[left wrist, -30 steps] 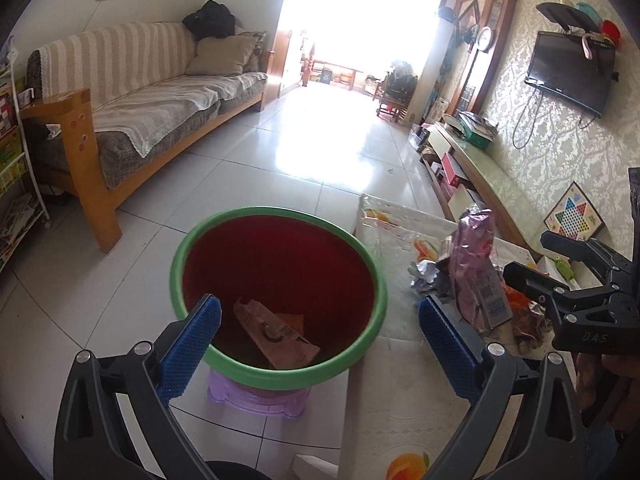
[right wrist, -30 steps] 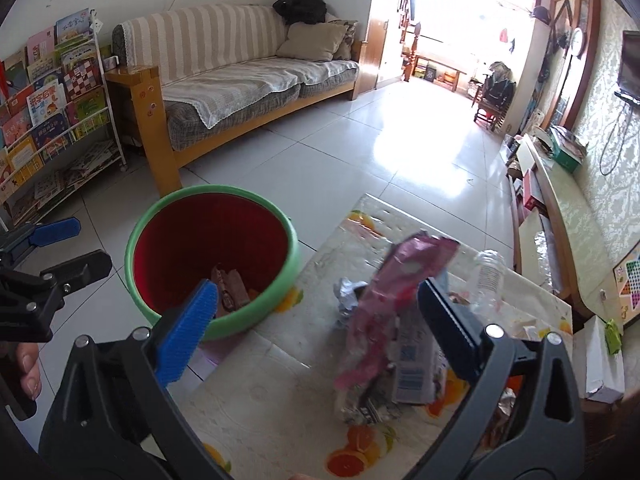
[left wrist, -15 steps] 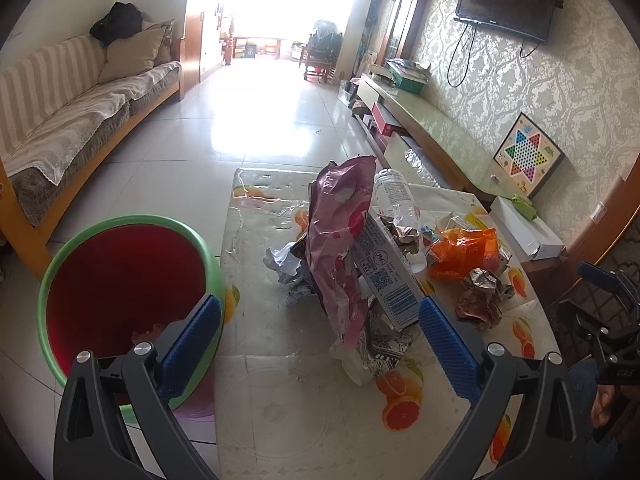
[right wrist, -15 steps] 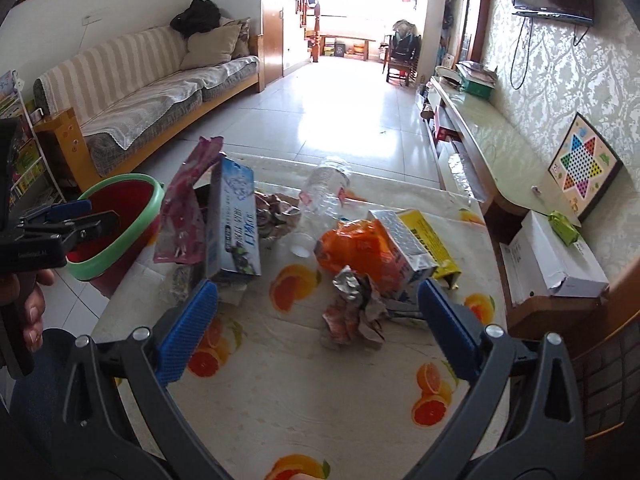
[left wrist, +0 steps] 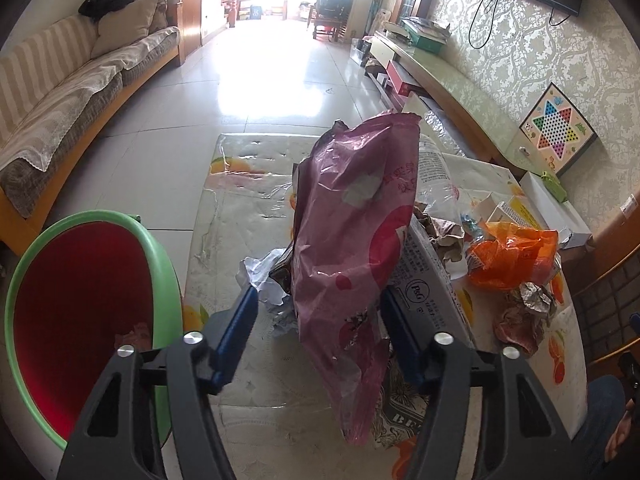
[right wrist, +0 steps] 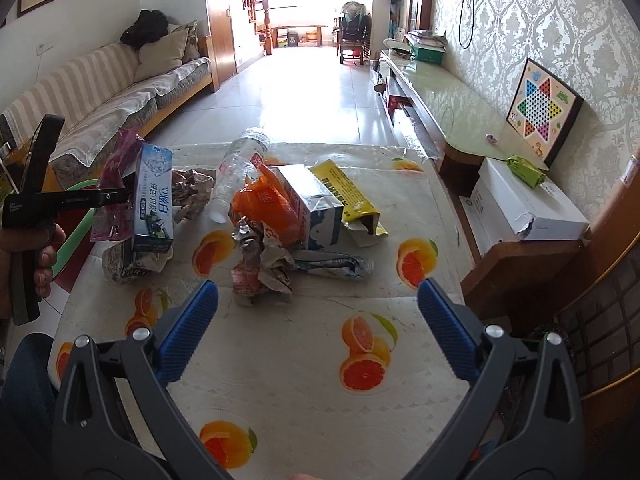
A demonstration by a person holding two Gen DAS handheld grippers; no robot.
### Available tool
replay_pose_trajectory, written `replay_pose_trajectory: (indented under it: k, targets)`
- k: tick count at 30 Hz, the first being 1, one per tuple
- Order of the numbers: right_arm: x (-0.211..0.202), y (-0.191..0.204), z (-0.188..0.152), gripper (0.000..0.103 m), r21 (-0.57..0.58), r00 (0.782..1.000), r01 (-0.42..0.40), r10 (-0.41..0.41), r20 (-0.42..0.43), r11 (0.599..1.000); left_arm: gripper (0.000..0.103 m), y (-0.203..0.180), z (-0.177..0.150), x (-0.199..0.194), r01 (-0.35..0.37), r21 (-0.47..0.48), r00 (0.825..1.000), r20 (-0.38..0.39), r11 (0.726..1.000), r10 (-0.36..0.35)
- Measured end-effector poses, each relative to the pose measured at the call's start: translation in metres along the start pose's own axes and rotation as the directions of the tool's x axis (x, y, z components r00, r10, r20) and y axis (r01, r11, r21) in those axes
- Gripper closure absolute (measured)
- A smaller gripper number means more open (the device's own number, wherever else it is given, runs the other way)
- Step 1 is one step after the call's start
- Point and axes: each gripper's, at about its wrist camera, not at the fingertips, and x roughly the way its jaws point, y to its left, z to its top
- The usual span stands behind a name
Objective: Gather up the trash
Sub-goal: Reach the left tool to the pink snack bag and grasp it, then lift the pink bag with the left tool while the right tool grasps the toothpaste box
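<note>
Closing left gripper around pink bag; bag hides carton behind

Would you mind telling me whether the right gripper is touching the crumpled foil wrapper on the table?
Apart. The right wrist view shows the right gripper open, with bare tablecloth between its fingertips and the crumpled foil wrapper.

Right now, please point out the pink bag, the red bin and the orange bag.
pink bag (left wrist: 352,216), left wrist view, middle of its front face
red bin (left wrist: 160,248), left wrist view, green rim
orange bag (right wrist: 268,204), right wrist view, crumpled middle
</note>
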Motion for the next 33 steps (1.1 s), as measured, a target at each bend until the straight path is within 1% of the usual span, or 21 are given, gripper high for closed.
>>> replay_pose_trajectory:
  k: [1,2,3,5,7,8,13,16,19,22,23,25,27,29,31,33]
  targets:
    - [0.0,-0.001,0.0,0.005,0.002,1.0,0.002,-0.002,0.001,1.0,0.062,-0.002,0.0,0.0,0.0,0.002,1.0,-0.004,1.0,0.0]
    - [0.0,-0.001,-0.001,0.005,0.002,1.0,0.003,-0.003,0.002,1.0,0.064,-0.003,-0.002,0.0,-0.004,0.008,1.0,-0.003,1.0,0.004]
    - [0.001,-0.001,-0.001,0.005,0.001,1.0,0.003,-0.003,0.002,1.0,0.069,-0.005,-0.003,-0.002,0.0,0.015,1.0,-0.001,1.0,0.0]
    - [0.001,0.0,0.0,0.005,-0.002,1.0,-0.001,0.001,0.003,1.0,0.072,-0.009,-0.005,-0.008,0.009,0.022,1.0,0.009,1.0,-0.009]
    - [0.002,0.002,0.002,0.005,-0.008,1.0,-0.004,0.004,0.007,1.0,0.078,-0.011,-0.007,-0.015,0.023,0.019,1.0,0.02,1.0,-0.023]
    - [0.002,0.004,0.003,0.005,-0.011,1.0,-0.005,0.005,0.009,1.0,0.079,-0.012,-0.008,-0.018,0.027,0.02,0.999,0.026,0.999,-0.027]
    - [0.005,0.013,0.006,0.005,-0.025,1.0,-0.018,0.019,0.014,1.0,0.082,-0.014,-0.013,-0.04,0.053,0.016,0.997,0.061,0.998,-0.054]
    - [0.007,0.018,0.01,0.005,-0.034,0.999,-0.035,0.036,0.016,0.999,0.083,-0.013,-0.017,-0.054,0.083,0.002,0.993,0.079,0.997,-0.083]
    - [0.011,0.032,0.019,0.005,-0.057,0.993,-0.111,0.112,0.025,0.992,0.083,-0.011,-0.022,-0.067,0.093,-0.001,0.991,0.097,0.996,-0.093]
    - [0.02,0.057,0.031,0.005,-0.115,0.984,-0.172,0.177,0.029,0.978,0.083,-0.007,-0.027,-0.079,0.098,-0.008,0.989,0.116,0.995,-0.097]
    - [0.023,0.068,0.035,0.005,-0.144,0.98,-0.189,0.195,0.03,0.971,0.083,-0.005,-0.029,-0.084,0.1,-0.009,0.988,0.121,0.995,-0.099]
    - [0.034,0.091,0.041,0.005,-0.214,0.979,-0.19,0.201,0.03,0.958,0.083,-0.002,-0.032,-0.091,0.109,-0.017,0.986,0.132,0.994,-0.106]
    - [0.049,0.11,0.046,0.005,-0.263,0.979,-0.195,0.202,0.0,0.945,0.083,0.001,-0.036,-0.098,0.109,-0.018,0.984,0.142,0.994,-0.105]
    - [0.065,0.125,0.052,0.005,-0.286,0.976,-0.217,0.218,-0.028,0.934,0.083,0.004,-0.042,-0.105,0.112,-0.021,0.983,0.152,0.994,-0.107]
    - [0.081,0.137,0.058,0.005,-0.302,0.975,-0.221,0.215,-0.053,0.927,0.083,0.006,-0.048,-0.109,0.112,-0.02,0.982,0.154,0.994,-0.107]
    - [0.1,0.148,0.062,0.005,-0.313,0.972,-0.232,0.211,-0.099,0.921,0.083,0.008,-0.056,-0.11,0.112,-0.017,0.983,0.151,0.994,-0.108]
